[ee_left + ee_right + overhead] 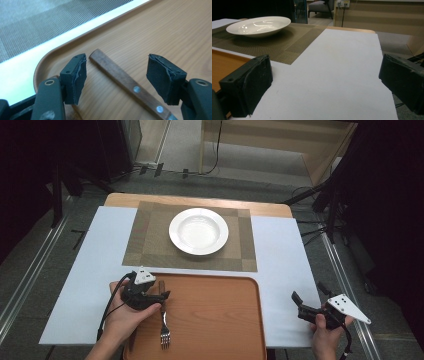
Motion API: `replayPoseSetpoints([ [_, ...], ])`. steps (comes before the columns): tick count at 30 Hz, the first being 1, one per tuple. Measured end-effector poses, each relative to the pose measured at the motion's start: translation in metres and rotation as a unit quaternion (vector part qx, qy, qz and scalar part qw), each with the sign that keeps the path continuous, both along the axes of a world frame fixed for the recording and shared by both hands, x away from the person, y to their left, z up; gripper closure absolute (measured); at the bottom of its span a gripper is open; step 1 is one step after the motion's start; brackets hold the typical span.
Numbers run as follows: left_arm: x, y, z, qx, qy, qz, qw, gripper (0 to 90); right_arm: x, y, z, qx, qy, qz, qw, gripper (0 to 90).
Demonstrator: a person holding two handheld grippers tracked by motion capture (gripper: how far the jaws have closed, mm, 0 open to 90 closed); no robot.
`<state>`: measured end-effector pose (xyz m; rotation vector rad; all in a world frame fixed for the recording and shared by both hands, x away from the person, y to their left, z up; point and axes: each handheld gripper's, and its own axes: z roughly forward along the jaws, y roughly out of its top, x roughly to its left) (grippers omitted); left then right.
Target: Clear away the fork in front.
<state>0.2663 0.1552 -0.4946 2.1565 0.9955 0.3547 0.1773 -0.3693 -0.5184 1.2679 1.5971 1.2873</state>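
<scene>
The fork (164, 320) is lying flat near the left end of the wooden tray (215, 320), tines toward the person, its riveted wooden handle (126, 82) running between the left gripper's (159, 296) two pads without touching either. That gripper is standing wide over the handle end, gripping nothing. The right gripper (300, 305) is hovering over the white table cover (342, 75) to the right of the tray, its jaws also spread wide and empty. Beyond the tray, a white deep plate (198, 231) is sitting on a woven placemat (145, 245).

The handle is crossing the gap at a slant and sitting closer to one pad, so a closing pinch would probably push it sideways or twist the fork before gripping. Catching only the very tip of the handle would likely let the heavier tine end droop or swing on lifting.
</scene>
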Motion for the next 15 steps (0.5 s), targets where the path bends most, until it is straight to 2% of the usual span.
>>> replayPoseSetpoints([
  [3, -0.001, 0.003, 0.003, -0.019, 0.005, -0.015, 0.9997, 41.9, 0.0, 0.0, 0.0, 0.001, 0.001, 0.0, 1.0, 0.0],
  [6, -0.006, 0.004, 0.005, -0.023, 0.007, -0.042, 0.9988, 65.5, 0.0, 0.0, 0.0, 0.001, 0.0, 0.0, 1.0, 0.0],
  [7, -0.008, 0.004, 0.005, -0.026, 0.01, -0.053, 0.9982, 76.3, 0.0, 0.0, 0.0, 0.0, 0.0, 0.0, 1.0, 0.0],
  [8, -0.011, 0.003, 0.005, -0.032, 0.016, -0.073, 0.9967, 83.3, 0.0, 0.0, 0.0, 0.0, -0.001, 0.001, 1.0, 0.0],
  [9, -0.013, 0.001, 0.006, -0.032, 0.02, -0.084, 0.9958, 88.7, 0.0, 0.0, 0.0, 0.0, 0.0, 0.001, 1.0, 0.0],
  [12, -0.02, -0.006, 0.005, -0.028, 0.044, -0.113, 0.9922, 89.0, 0.0, 0.0, 0.0, 0.0, 0.0, 0.0, 1.0, 0.0],
  [15, -0.028, -0.012, 0.001, -0.007, 0.051, -0.122, 0.9912, 89.1, 0.0, 0.0, 0.0, -0.001, 0.0, 0.001, 1.0, 0.0],
])
